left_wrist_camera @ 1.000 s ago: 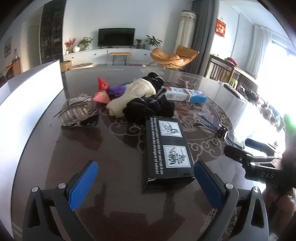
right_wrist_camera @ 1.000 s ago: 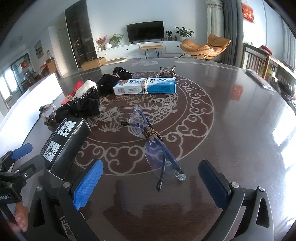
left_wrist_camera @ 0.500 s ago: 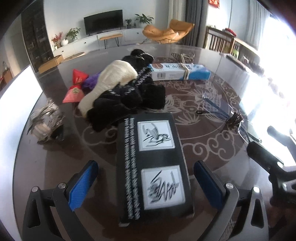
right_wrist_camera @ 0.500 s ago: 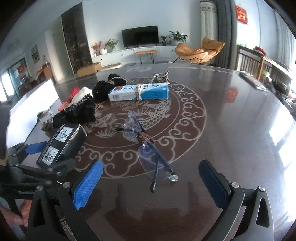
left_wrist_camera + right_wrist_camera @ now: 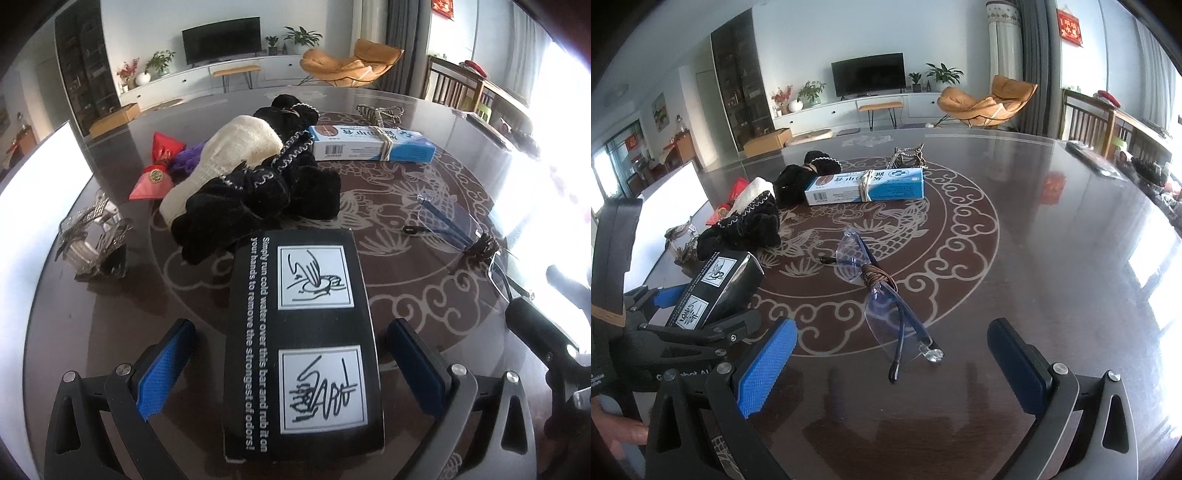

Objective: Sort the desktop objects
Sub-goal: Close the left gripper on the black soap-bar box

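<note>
A black box (image 5: 301, 339) with white pictures and text lies on the dark round table between the open blue pads of my left gripper (image 5: 293, 365); the pads stand apart from its sides. It also shows in the right wrist view (image 5: 716, 286). My right gripper (image 5: 892, 365) is open and empty, just short of a pair of clear glasses (image 5: 886, 295) bound with brown cord. The glasses also show in the left wrist view (image 5: 458, 232).
Behind the box lie black and cream fabric pieces (image 5: 258, 184), a red pouch (image 5: 157, 170), a blue-white carton (image 5: 369, 146) and a silvery clip holder (image 5: 92, 240). A white board (image 5: 33, 221) stands along the table's left edge. A metal trinket (image 5: 908, 157) lies far back.
My left gripper has moved forward, so the black box now lies between its pads. My right gripper has stayed open near the glasses.
</note>
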